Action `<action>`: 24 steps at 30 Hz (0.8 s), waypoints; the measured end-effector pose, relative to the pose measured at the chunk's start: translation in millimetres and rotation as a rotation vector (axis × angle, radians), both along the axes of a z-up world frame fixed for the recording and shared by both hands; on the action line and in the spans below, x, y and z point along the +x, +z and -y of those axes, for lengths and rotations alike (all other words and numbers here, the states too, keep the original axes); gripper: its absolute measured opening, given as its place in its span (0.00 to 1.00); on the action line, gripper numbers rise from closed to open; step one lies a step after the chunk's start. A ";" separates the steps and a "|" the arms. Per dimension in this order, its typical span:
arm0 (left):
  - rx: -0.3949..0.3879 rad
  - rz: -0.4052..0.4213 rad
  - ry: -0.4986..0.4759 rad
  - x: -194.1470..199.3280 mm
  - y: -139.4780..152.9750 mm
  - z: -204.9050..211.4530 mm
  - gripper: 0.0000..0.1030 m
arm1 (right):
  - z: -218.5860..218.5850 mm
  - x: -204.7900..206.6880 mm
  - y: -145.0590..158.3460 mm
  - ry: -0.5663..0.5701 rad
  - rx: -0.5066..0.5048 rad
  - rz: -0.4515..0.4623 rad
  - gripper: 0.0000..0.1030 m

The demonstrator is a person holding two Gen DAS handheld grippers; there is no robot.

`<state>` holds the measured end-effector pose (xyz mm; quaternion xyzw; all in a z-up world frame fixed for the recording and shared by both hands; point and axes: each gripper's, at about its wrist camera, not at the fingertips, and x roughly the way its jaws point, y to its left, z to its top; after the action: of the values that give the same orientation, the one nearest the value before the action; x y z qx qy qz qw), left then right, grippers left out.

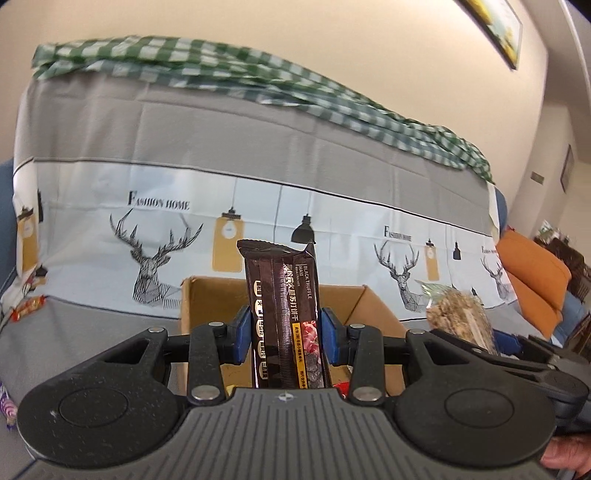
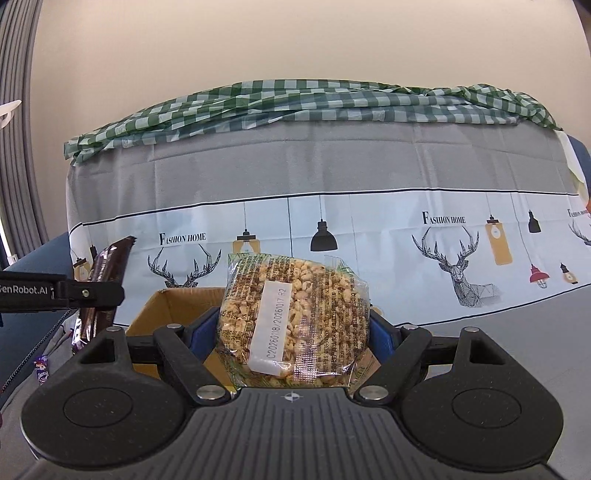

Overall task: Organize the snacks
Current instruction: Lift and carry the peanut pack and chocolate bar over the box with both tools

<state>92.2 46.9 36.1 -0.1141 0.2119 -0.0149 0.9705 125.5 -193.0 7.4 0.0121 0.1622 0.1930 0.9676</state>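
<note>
The left hand-held gripper (image 1: 287, 332) clamps a cracker pack (image 1: 284, 317); the right hand-held gripper (image 2: 291, 332) clamps a puffed-grain bag (image 2: 295, 317). Released together, both could collide above the cardboard box (image 1: 373, 306).

Grey printed cloth (image 2: 369, 177) carries cardboard box (image 2: 173, 306), loose sweets (image 1: 27, 308).

Green checked cloth (image 2: 314, 99) bunched atop grey deer-print cover (image 2: 258, 173); orange cushion (image 1: 532, 277) at right; framed picture (image 1: 495, 26) on wall.

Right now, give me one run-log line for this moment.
left gripper: shut on cracker pack | right gripper: shut on puffed-grain bag | both over cardboard box | release pending
</note>
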 end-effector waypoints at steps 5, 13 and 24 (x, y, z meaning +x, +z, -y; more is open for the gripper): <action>0.020 0.034 -0.017 -5.3 1.1 3.9 0.41 | -1.0 -1.1 0.4 -0.011 0.000 0.004 0.79; 0.049 0.027 -0.032 -4.1 -1.5 7.9 0.41 | -0.8 -1.3 -0.8 -0.020 -0.002 -0.001 0.79; 0.086 0.043 -0.057 -4.4 -2.2 13.3 0.41 | -1.5 -2.5 -2.7 -0.012 -0.028 0.017 0.79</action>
<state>87.9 33.6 33.9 -0.0658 0.1946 -0.0357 0.9780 123.0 -191.4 4.7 -0.0023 0.1564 0.1852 0.9702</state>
